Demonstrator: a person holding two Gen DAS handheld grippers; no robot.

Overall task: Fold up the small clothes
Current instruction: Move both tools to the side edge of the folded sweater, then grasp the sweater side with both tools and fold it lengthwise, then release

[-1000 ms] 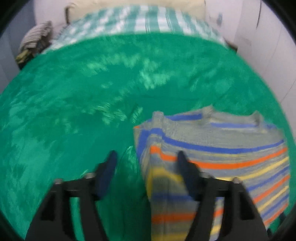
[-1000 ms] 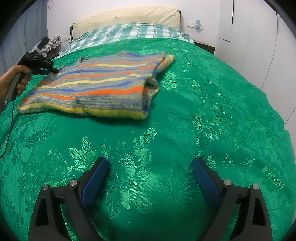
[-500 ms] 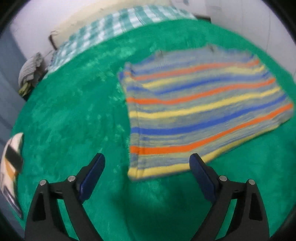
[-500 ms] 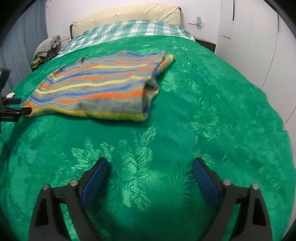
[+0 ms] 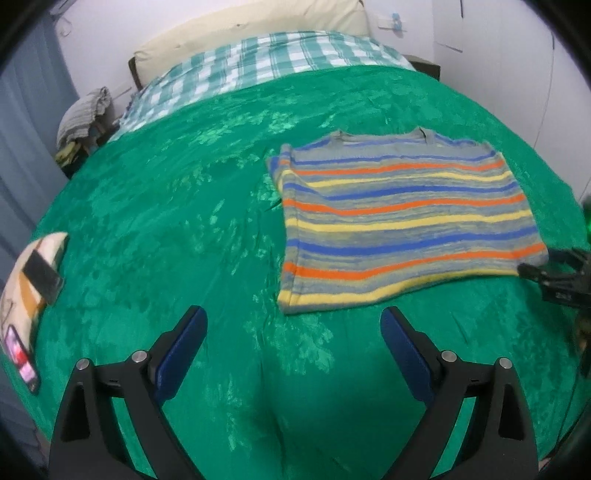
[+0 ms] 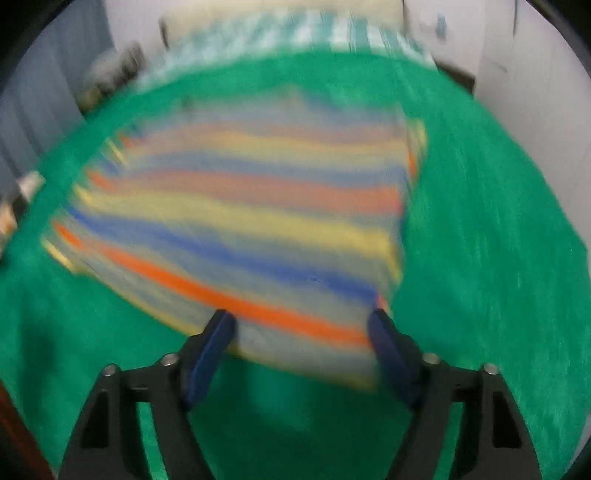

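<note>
A folded striped sweater [image 5: 402,221], grey with orange, yellow and blue bands, lies flat on the green bedspread [image 5: 192,221]. My left gripper [image 5: 291,317] is open and empty, hovering over bare bedspread just short of the sweater's near left corner. In the left wrist view my right gripper [image 5: 554,284] shows at the right edge, beside the sweater's near right corner. The right wrist view is blurred by motion. There the sweater [image 6: 258,214] fills the middle, and its near edge lies between the fingertips of my right gripper [image 6: 301,321], whose jaws are closing.
A green checked sheet [image 5: 266,62] and a cream pillow [image 5: 251,26] lie at the head of the bed. A heap of striped cloth [image 5: 83,114] sits off the bed's left side. A phone [image 5: 22,358] on a patterned item lies at the left edge. White walls stand to the right.
My left gripper let go of the sweater's left edge, opened wider and pulled back toward the near side. My right gripper moved forward up to the sweater's near edge and its jaws narrowed.
</note>
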